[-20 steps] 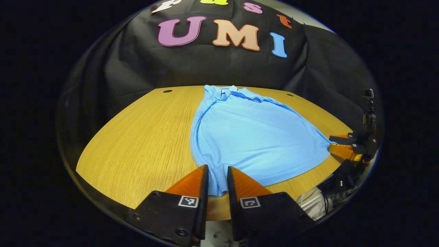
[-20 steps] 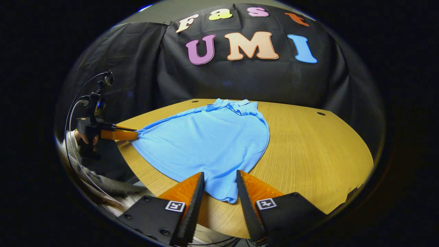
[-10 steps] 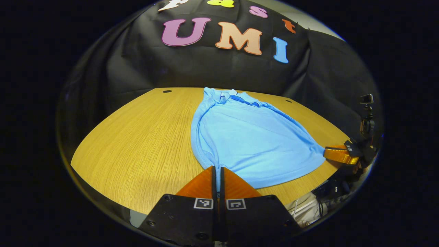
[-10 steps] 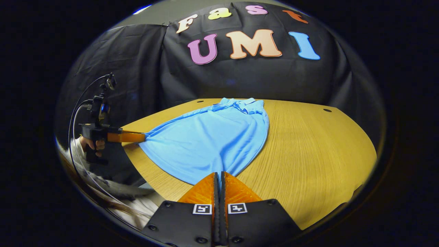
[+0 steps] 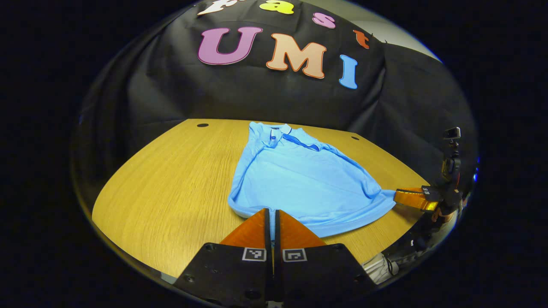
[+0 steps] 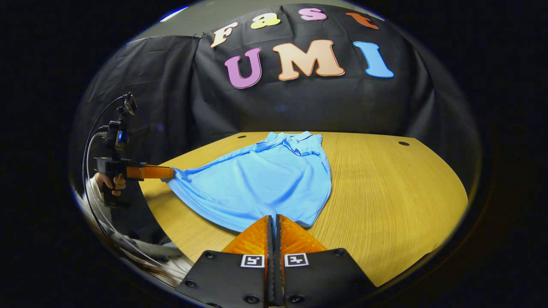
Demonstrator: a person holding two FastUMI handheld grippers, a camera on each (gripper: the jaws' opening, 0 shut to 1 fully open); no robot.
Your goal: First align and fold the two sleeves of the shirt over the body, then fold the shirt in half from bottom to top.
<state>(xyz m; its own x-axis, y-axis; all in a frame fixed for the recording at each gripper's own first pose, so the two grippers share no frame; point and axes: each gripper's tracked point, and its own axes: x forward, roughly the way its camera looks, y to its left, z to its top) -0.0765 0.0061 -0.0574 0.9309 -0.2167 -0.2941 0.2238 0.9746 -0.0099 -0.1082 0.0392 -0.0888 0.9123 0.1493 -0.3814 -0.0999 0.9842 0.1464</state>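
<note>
Shirt: one, light blue (image 5: 299, 184), on the worktop (image 5: 171, 179); collar (image 5: 282, 133) at the far end near the booth wall, hem end toward the near edge. Seen also from the right gripper view (image 6: 257, 179).
Sleeves: none stick out past the body; how they lie cannot be made out.
Hem: both near corners raised off the wood, the edge between them sagging in a shallow curve, with ripples running from each pinched corner.
Claws: two. Left claw (image 5: 270, 214) pressed narrow, a strip of blue cloth caught between its fingers at the left hem corner. Right claw (image 6: 272, 220) likewise narrow, gripping the right hem corner.
Cross-views: the right claw (image 5: 396, 195) shows far right in the left gripper view, cloth drawn to a point at its tip; the left claw (image 6: 171, 172) shows far left in the right gripper view, same pulled point.
Hands: one visible (image 6: 109, 182), wrapped round the left claw's handle; a pale sleeve below it, blurred at the rim.
Worktop: one, wood grain, curved near edge; two dark round holes near the far edge (image 5: 202, 125) (image 5: 355, 138).
Cables: several hang by each far-off claw, too small to count.
Hidden: the pinched corners themselves, inside the fingers; the shirt's underside.
</note>
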